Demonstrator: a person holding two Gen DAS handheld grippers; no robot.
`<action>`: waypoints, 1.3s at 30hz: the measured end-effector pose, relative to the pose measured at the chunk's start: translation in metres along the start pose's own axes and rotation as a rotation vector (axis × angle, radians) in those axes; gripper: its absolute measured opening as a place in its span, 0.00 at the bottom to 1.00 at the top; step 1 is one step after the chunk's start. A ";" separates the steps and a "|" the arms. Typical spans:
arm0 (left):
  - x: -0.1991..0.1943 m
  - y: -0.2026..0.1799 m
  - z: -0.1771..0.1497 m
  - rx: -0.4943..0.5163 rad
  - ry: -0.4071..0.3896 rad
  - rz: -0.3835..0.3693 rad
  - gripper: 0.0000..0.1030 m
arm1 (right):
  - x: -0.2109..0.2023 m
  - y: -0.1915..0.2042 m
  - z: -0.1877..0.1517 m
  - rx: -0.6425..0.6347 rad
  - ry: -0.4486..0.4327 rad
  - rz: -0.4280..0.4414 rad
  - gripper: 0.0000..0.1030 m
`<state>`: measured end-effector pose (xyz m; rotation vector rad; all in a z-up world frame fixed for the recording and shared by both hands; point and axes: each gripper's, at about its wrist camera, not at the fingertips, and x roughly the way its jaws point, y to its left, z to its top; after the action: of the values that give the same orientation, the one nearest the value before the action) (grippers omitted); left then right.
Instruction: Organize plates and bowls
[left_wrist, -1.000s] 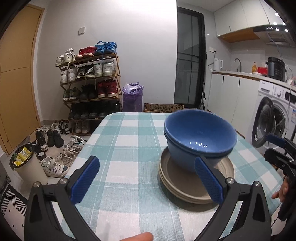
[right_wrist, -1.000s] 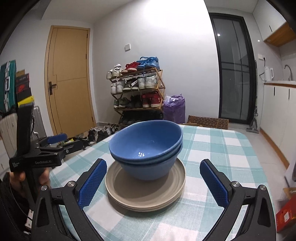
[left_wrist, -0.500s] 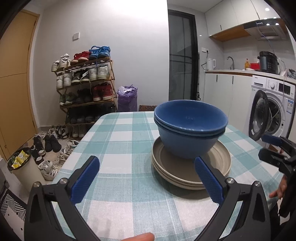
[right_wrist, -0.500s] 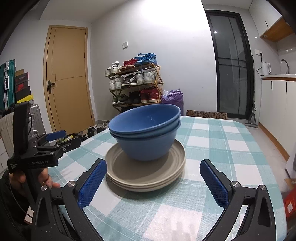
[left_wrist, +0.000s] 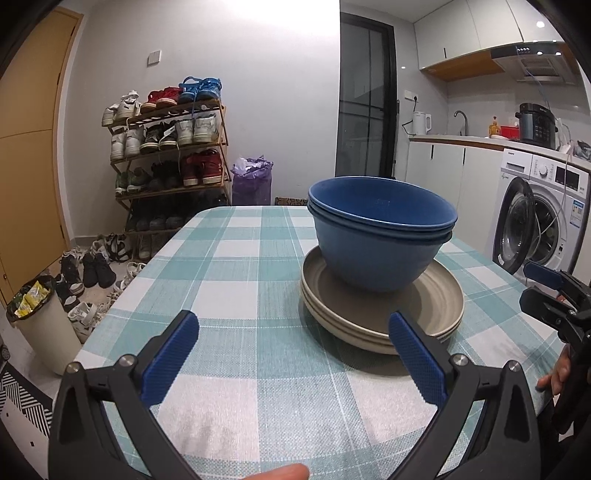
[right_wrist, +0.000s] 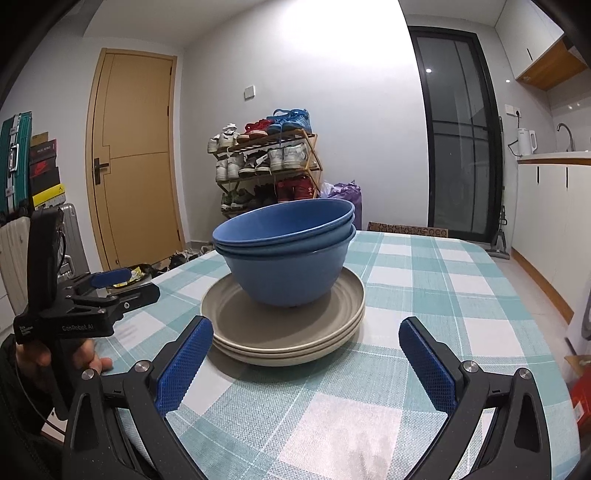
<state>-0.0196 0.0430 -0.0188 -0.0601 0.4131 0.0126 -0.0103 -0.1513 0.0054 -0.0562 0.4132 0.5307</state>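
Two blue bowls (left_wrist: 380, 236) sit on the plates (left_wrist: 384, 314) on the desk (left_wrist: 236, 280). Both the left gripper (left_wrist: 293, 354) and right gripper (right_wrist: 306, 354) are near the plates, fingers spread wide, holding nothing.

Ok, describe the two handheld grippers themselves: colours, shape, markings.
Both are black frames with two splayed arms joined by silver bolts, each tipped with a blue cross-hatched pad. The left gripper, seen from the right wrist view, has an upright black handle and white lettering on its body. The right gripper looks the same.
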 end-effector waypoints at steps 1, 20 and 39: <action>0.000 0.000 -0.001 0.000 -0.001 0.000 1.00 | 0.000 0.000 0.000 0.002 -0.002 0.005 0.99; 0.002 0.003 -0.001 -0.011 -0.007 -0.006 1.00 | 0.002 -0.002 -0.005 0.013 0.006 0.018 0.99; 0.002 0.002 -0.002 -0.010 -0.007 -0.008 1.00 | 0.003 -0.003 -0.007 0.007 0.010 0.023 0.99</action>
<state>-0.0186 0.0451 -0.0212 -0.0711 0.4054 0.0067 -0.0094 -0.1534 -0.0027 -0.0469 0.4256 0.5514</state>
